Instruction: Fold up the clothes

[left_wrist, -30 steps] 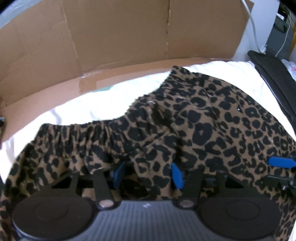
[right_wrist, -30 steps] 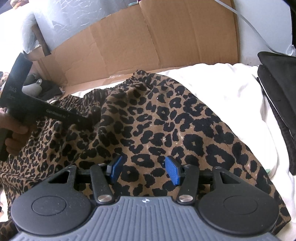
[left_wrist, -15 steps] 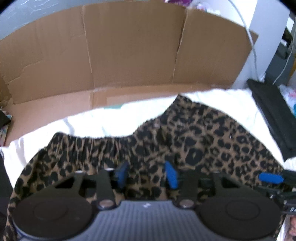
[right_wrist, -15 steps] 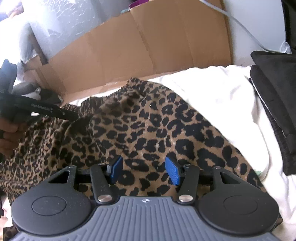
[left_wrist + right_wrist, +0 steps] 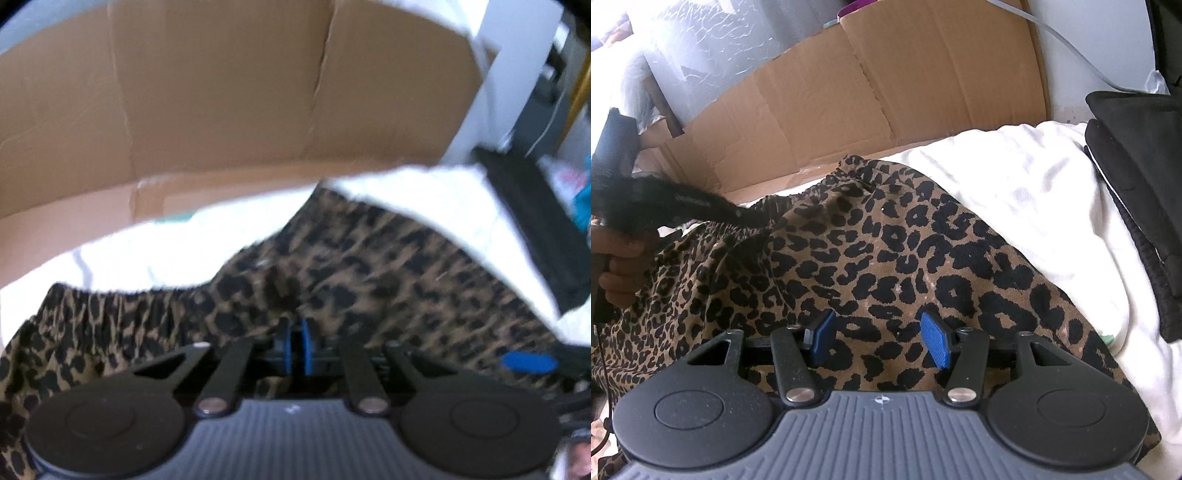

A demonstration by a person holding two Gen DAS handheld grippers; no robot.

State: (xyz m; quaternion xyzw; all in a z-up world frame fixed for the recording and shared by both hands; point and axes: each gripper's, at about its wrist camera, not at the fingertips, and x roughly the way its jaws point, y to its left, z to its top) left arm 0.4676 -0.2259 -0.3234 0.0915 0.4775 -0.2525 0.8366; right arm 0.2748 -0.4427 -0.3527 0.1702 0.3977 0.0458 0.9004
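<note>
Left claw point(image 5: 294, 345) pads nearly together, pinching a fold of the leopard shorts point(image 5: 369, 273) near the waistband. Right claw point(image 5: 877, 341) spread apart, hovering over the shorts' near right part. Shorts lie on a white sheet point(image 5: 1034, 192); cardboard point(image 5: 886, 92) stands far behind, black clothes point(image 5: 1137, 155) right.

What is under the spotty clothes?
A white sheet lies under the spotty clothes, showing all around their far and right edges. What is under the sheet is covered, so I cannot tell.
</note>
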